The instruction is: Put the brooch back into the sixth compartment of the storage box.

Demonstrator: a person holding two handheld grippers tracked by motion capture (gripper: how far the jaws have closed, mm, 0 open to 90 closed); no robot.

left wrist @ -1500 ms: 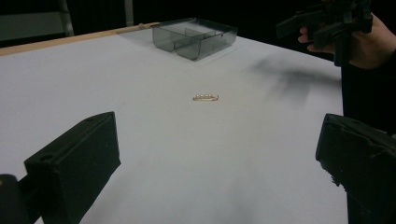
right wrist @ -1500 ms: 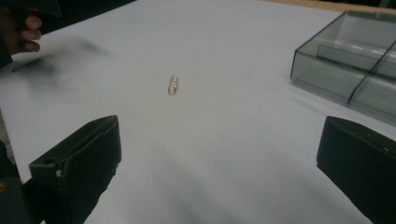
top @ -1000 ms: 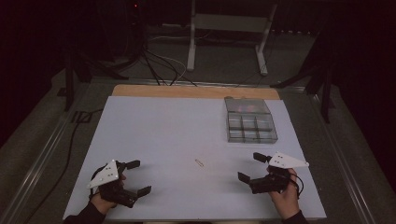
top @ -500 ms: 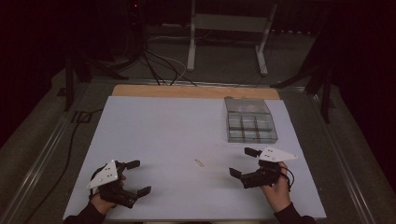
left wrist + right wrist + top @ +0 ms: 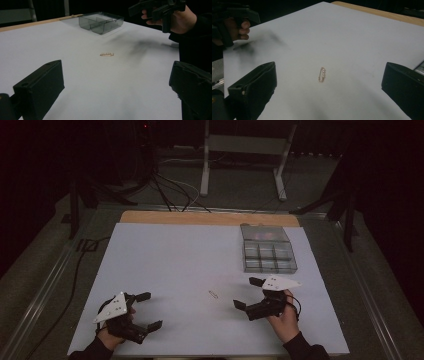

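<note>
Since a second ago our right claw [image 5: 248,293] has swung inward from the tabletop's [image 5: 165,265] right edge, jaws spread wide, toward the small beaded gold pin [image 5: 213,294]. That pin lies bare near the front edge, closer to this claw than to our open left claw [image 5: 150,310], its long axis running straight ahead between the jaws.

Gold pin [image 5: 322,74], white tbl [image 5: 175,265], smoky-grey box [image 5: 267,249], blk jaws.

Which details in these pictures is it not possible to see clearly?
- Small gold clip: too small in the high view; its beads blur in both gripper views.
- Compartment tray: contents unreadable in the high view, dark plastic and dim light.
- Left gripper: jaw tips cut off by its view's bottom edge.
</note>
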